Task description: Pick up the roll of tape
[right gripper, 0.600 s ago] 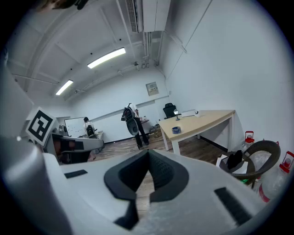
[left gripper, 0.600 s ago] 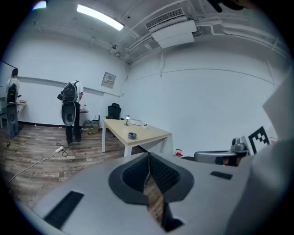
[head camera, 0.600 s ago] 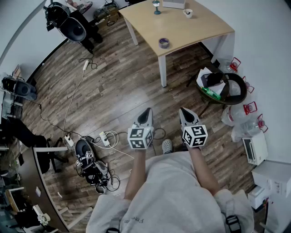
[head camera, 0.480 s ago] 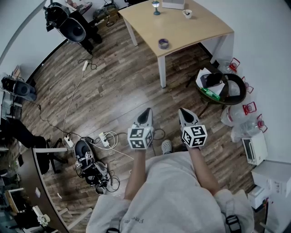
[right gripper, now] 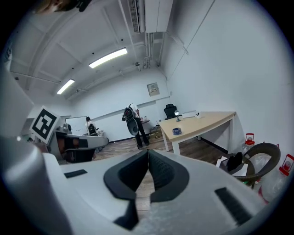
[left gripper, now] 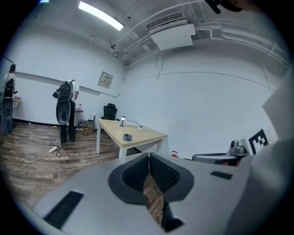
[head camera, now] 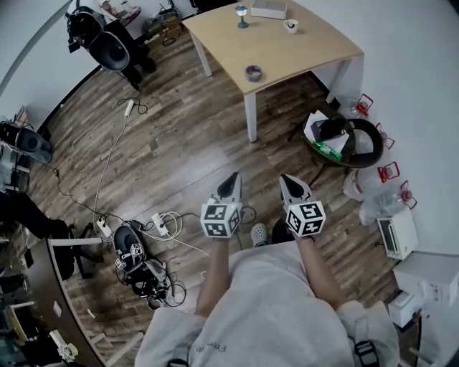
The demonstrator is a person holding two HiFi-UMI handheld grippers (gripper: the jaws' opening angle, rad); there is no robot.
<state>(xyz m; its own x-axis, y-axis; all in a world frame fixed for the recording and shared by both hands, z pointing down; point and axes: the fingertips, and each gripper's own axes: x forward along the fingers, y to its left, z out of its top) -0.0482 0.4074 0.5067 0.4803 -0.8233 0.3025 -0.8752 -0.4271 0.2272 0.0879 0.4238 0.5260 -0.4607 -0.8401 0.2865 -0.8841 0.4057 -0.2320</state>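
The tape [head camera: 253,72] is lying flat on the worktop [head camera: 301,50], close to the near corner above one white leg. Nothing is touching it. A lamp [head camera: 242,14], a cup [head camera: 290,26] and a box [head camera: 268,8] are standing well apart from it at the far side.

It is looking like a light, stiff ring with a smooth outer face, so it is probably going to slide on the bare wood if nudged from one side. The surest hold is likely across the ring's wall, with one finger dropping into the open core and the other pressing on the outside. Pinching across the whole ring is the other option, if the opening is allowing it. Squeezing hard is not needed, since the core is unlikely to give.

Both grippers are hanging well short of the worktop, over the wooden floor [head camera: 179,143] in front of the person. They are pointing a little downward toward the tape. The left gripper [head camera: 231,179] is keeping its fingers [left gripper: 136,176] pressed together with nothing between them. The right gripper [head camera: 288,180] is doing the same, its fingers [right gripper: 133,173] meeting at the tips and holding nothing. Whichever one is going to take the tape is needing to spread them first.
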